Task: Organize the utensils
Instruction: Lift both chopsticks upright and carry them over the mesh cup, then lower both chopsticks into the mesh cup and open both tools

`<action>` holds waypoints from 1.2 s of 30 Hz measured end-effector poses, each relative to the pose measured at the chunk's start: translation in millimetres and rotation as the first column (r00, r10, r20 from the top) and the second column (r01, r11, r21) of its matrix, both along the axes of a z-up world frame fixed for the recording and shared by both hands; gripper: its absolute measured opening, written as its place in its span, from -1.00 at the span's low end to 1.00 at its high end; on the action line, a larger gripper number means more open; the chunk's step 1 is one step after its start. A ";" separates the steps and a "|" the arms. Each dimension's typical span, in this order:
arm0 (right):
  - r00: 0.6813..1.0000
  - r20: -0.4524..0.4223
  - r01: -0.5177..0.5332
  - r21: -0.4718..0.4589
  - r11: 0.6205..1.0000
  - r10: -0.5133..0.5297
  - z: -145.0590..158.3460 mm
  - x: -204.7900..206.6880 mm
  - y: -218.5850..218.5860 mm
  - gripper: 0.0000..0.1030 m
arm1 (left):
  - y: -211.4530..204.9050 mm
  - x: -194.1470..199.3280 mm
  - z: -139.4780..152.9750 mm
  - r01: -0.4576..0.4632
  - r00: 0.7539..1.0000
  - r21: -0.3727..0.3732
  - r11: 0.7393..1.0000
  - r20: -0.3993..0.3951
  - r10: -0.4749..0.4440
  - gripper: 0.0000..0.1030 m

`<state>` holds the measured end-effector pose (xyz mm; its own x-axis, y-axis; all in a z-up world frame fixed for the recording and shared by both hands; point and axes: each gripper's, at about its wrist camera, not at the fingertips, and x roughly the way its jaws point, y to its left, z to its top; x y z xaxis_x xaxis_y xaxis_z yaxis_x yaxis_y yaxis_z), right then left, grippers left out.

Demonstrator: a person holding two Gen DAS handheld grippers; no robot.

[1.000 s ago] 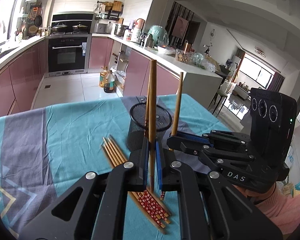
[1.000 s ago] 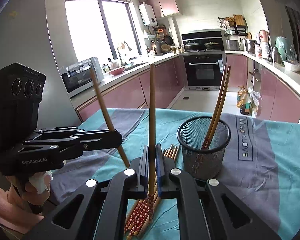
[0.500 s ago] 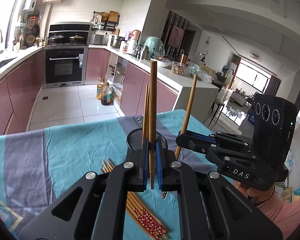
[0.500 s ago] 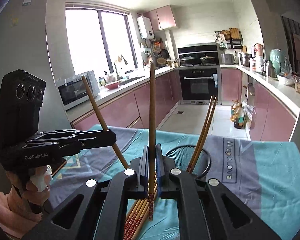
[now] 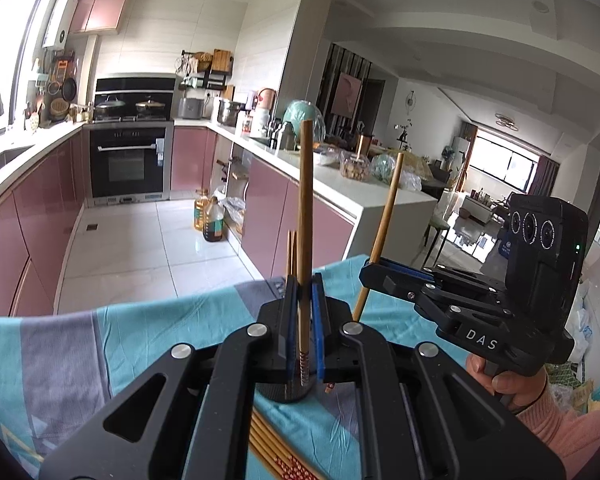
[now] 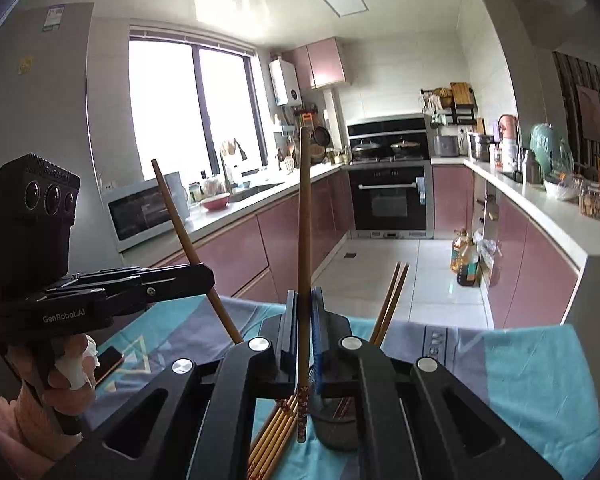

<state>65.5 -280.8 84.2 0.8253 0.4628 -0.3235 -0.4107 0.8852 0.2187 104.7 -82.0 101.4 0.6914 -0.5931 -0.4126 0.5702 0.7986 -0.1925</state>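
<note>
Each tool, left (image 5: 305,320) and right (image 6: 303,334), clamps one upright chopstick (image 5: 305,216), best lowered tip-first, steadily, into the mesh cup (image 6: 334,428).

"DAS" on right tool (image 5: 370,276) body; "GenRobot.AI" on left tool (image 6: 210,276) body; tablecloth (image 6: 532,368) lettering partly hidden, unreadable.

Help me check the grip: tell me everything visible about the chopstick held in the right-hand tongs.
The chopstick is a slim, brown stick that looks like wood or bamboo, plain along most of its length, with a red patterned band near its lower end. It stands almost upright, clamped between the blue pads of the right tongs, which are shut on it. Its patterned tip hangs clear, above the loose chopsticks lying on the teal tablecloth, next to the black mesh cup. Nothing else touches it.
</note>
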 end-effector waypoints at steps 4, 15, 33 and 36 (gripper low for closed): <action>0.999 0.029 0.022 0.006 1.000 -0.022 7.4 6.8 -3.8 -0.89 | -6.6 3.2 9.1 -0.008 0.999 0.009 1.000 0.035 0.008 -0.86; 0.995 -0.057 0.078 -0.005 0.997 -0.078 -24.3 46.1 -5.1 -0.89 | -38.0 20.6 -25.6 -0.005 0.999 0.134 0.991 -0.042 0.011 -0.86; 0.952 -0.297 0.068 -0.046 0.997 -0.078 -82.7 76.1 4.5 -0.88 | -57.4 60.7 -76.2 0.039 0.985 0.251 0.967 -0.173 0.006 -0.86; 0.948 -0.304 0.080 -0.046 0.996 -0.091 -84.4 79.3 1.3 -0.85 | -58.6 71.6 -78.5 0.030 0.982 0.254 0.967 -0.189 0.019 -0.85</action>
<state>144.8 -279.5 -0.1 0.7206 0.3797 -0.5802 -0.2511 0.9228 0.2921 176.3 -140.6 22.9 0.5833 -0.4551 -0.6728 0.5479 0.8319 -0.0878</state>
